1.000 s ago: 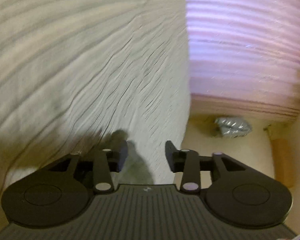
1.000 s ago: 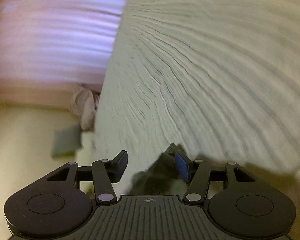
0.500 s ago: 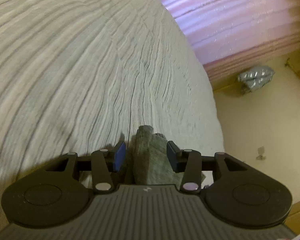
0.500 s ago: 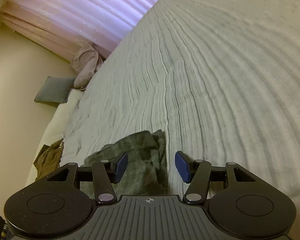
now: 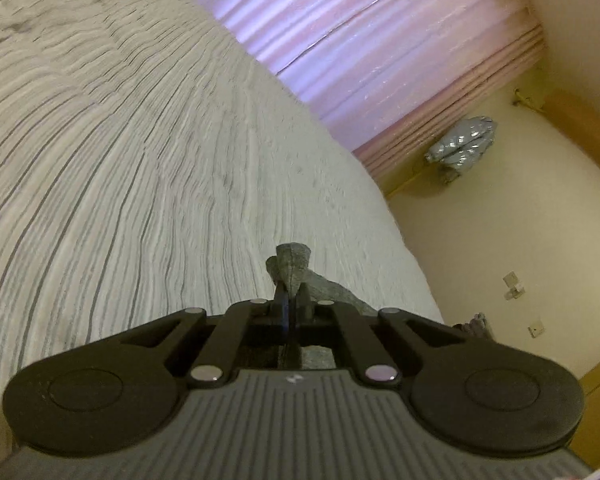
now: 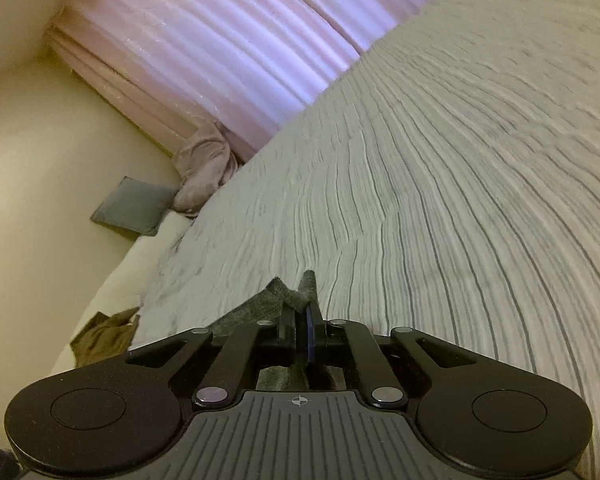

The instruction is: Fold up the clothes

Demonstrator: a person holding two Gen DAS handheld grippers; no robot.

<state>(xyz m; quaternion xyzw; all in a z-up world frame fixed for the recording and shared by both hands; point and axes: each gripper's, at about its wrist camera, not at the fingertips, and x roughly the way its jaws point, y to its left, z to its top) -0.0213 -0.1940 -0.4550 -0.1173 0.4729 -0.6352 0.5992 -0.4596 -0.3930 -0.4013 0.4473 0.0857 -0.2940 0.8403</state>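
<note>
I'm looking at a bedroom in a home. A wide bed [image 5: 140, 168] with a pale striped cover fills most of both views. Pink curtains [image 6: 236, 40] hang to the floor behind it. There's a grey cushion [image 6: 134, 206] on the cream floor [image 5: 500, 240], a brown garment [image 6: 104, 336] dropped beside the bed, and wall sockets [image 5: 514, 285] low on the wall.
</note>
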